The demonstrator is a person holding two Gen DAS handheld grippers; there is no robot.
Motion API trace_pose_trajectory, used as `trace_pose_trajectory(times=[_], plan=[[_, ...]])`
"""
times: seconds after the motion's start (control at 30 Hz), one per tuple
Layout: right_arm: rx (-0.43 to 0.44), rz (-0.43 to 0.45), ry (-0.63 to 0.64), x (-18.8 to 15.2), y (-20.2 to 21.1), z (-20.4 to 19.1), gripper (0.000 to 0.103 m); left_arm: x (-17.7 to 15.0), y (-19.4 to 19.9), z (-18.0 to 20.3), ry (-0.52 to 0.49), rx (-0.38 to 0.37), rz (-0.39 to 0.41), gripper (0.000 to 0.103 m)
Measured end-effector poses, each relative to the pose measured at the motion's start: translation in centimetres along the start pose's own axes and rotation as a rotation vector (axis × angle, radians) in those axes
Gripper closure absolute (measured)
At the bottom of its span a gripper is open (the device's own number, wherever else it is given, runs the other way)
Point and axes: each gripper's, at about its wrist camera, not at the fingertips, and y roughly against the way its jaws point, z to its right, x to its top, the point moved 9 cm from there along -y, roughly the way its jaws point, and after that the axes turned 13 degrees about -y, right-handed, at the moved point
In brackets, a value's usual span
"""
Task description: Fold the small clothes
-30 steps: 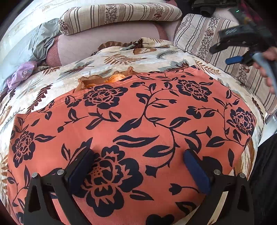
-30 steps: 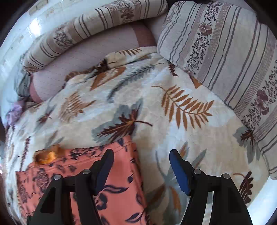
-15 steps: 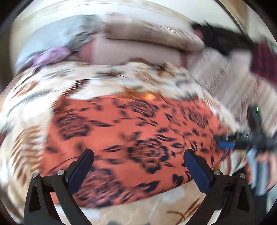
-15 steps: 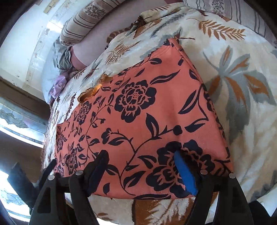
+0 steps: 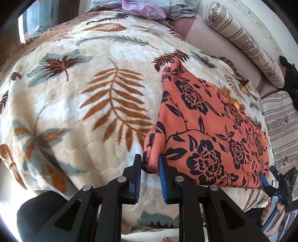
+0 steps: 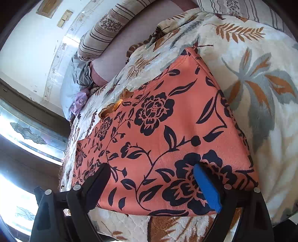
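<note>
— What's the cloth like from where you sit?

— I see a soft orange garment (image 5: 210, 130) with black roses and vines, lying flat on a plush cream blanket (image 5: 83, 104) patterned with rust and grey leaves. It makes a rough rectangle, and a bit of orange lace trim (image 6: 111, 108) pokes out at its far edge. The blanket covers a bed; striped bolsters (image 5: 247, 42) sit along the wall, with a lilac cloth (image 5: 141, 9) beyond the blanket's far end.

— And my left gripper?

— Your left gripper (image 5: 150, 167) has its fingers (image 5: 162, 178) drawn close together, pinching a bunched near corner of the garment. The fabric puckers into a small fold between the blue pads.

— The right one?

— I have the right gripper (image 6: 154, 184) at the other near corner, fingers (image 6: 206, 188) spread wide. The blue pad lies on a big black rose, and the opposite black finger lies on the cloth too, near its near edge. Nothing is clamped between them. In the left view I can also see that gripper's blue tip (image 5: 264, 181) touching the garment's corner, with the hand (image 5: 273, 214) behind it.
</note>
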Motion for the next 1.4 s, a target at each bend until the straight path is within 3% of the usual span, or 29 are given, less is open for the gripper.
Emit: trace_pose_trajectory(times=[0.03, 0.07, 0.1, 0.17, 0.2, 0.27, 0.43, 0.5, 0.53, 0.57, 0.63, 0.7, 0.8, 0.87, 0.93, 0.97, 1.0, 1.03, 1.1, 1.13, 1.17, 1.2, 1.23, 1.27, 1.3, 1.4], plan=[[0.013, 0.002, -0.02, 0.0, 0.4, 0.2, 0.011, 0.2, 0.8, -0.3, 0.016, 0.038, 0.025, 0.08], [0.023, 0.009, -0.048, 0.0, 0.8, 0.4, 0.011, 0.6, 1.6, -0.4, 0.021, 0.07, 0.055, 0.068], [0.035, 0.022, -0.08, -0.1, 1.6, 0.7, 0.011, 1.3, 2.5, -0.3, 0.014, 0.091, 0.093, 0.046], [0.068, 0.047, -0.146, -0.8, 3.4, 1.1, 0.011, 2.9, 4.1, 0.9, -0.026, 0.119, 0.205, 0.019], [0.088, 0.05, -0.177, -1.4, 4.1, 1.3, 0.011, 3.8, 4.6, 2.1, -0.061, 0.134, 0.255, 0.014], [0.105, 0.053, -0.233, -2.8, 5.2, 2.1, 0.011, 5.4, 4.0, 5.1, -0.145, 0.132, 0.286, 0.014], [0.101, 0.019, -0.443, -4.0, 4.3, 5.5, 0.011, 6.5, -0.9, 13.4, -0.297, -0.007, 0.239, 0.014], [0.12, 0.04, -0.48, -2.7, 4.1, 5.7, 0.009, 5.8, -4.1, 15.3, -0.322, -0.025, 0.164, 0.014], [0.116, 0.067, -0.49, -1.8, 4.1, 5.8, 0.009, 5.0, -6.2, 16.0, -0.321, -0.051, 0.087, 0.014], [0.115, 0.102, -0.492, -0.7, 4.4, 5.8, 0.009, 4.0, -7.7, 16.0, -0.326, -0.027, 0.027, 0.014], [0.109, 0.138, -0.496, 1.2, 4.3, 6.1, 0.01, 4.2, -6.9, 16.6, -0.411, 0.06, 0.106, 0.014], [0.108, 0.129, -0.529, 1.7, 4.0, 6.5, 0.014, 3.6, -5.7, 17.4, -0.407, 0.021, 0.077, 0.014], [0.043, 0.133, -0.434, 1.2, 4.1, 5.8, 0.037, 4.6, -3.1, 18.1, -0.384, -0.017, 0.207, 0.014], [0.025, 0.134, -0.397, 0.6, 3.7, 5.3, 0.037, 4.7, -4.1, 18.6, -0.427, 0.014, 0.216, 0.012], [-0.009, 0.138, -0.371, 0.3, 3.0, 5.4, 0.035, 3.3, -8.3, 18.1, -0.464, 0.065, 0.06, 0.01], [-0.016, 0.14, -0.373, 0.4, 2.9, 5.4, 0.035, 3.8, -8.1, 18.6, -0.484, 0.084, 0.122, 0.008], [-0.018, 0.141, -0.385, 0.5, 2.9, 5.3, 0.034, 4.0, -7.3, 18.9, -0.5, 0.091, 0.126, 0.011], [-0.02, 0.141, -0.384, 0.7, 3.0, 5.1, 0.033, 4.2, -6.6, 19.5, -0.501, 0.052, 0.107, 0.012], [-0.05, 0.157, -0.342, 1.2, 3.1, 4.8, 0.033, 5.0, -4.6, 20.1, -0.473, -0.029, 0.187, 0.01], [-0.075, 0.161, -0.316, 1.4, 2.9, 4.7, 0.035, 5.3, -4.2, 20.0, -0.472, -0.025, 0.221, 0.01], [-0.104, 0.16, -0.285, 1.5, 2.6, 4.6, 0.037, 5.1, -5.3, 19.7, -0.48, 0.007, 0.198, 0.01], [-0.15, 0.155, -0.251, 1.6, 2.2, 4.6, 0.062, 4.2, -7.8, 19.1, -0.493, 0.043, 0.102, 0.009], [-0.203, 0.137, -0.226, 1.6, 1.6, 4.7, 0.09, 3.8, -8.9, 18.9, -0.525, 0.048, 0.113, 0.006], [-0.232, 0.131, -0.212, 1.7, 1.4, 4.6, 0.09, 4.0, -8.2, 19.1, -0.558, 0.051, 0.182, 0.005], [-0.27, 0.141, -0.177, 2.0, 1.5, 3.8, 0.091, 4.0, -7.9, 19.0, -0.558, 0.025, 0.162, 0.006], [-0.3, 0.215, -0.019, 2.7, 2.8, -1.4, 0.092, 5.4, -5.9, 17.5, -0.379, -0.178, 0.143, 0.007]])
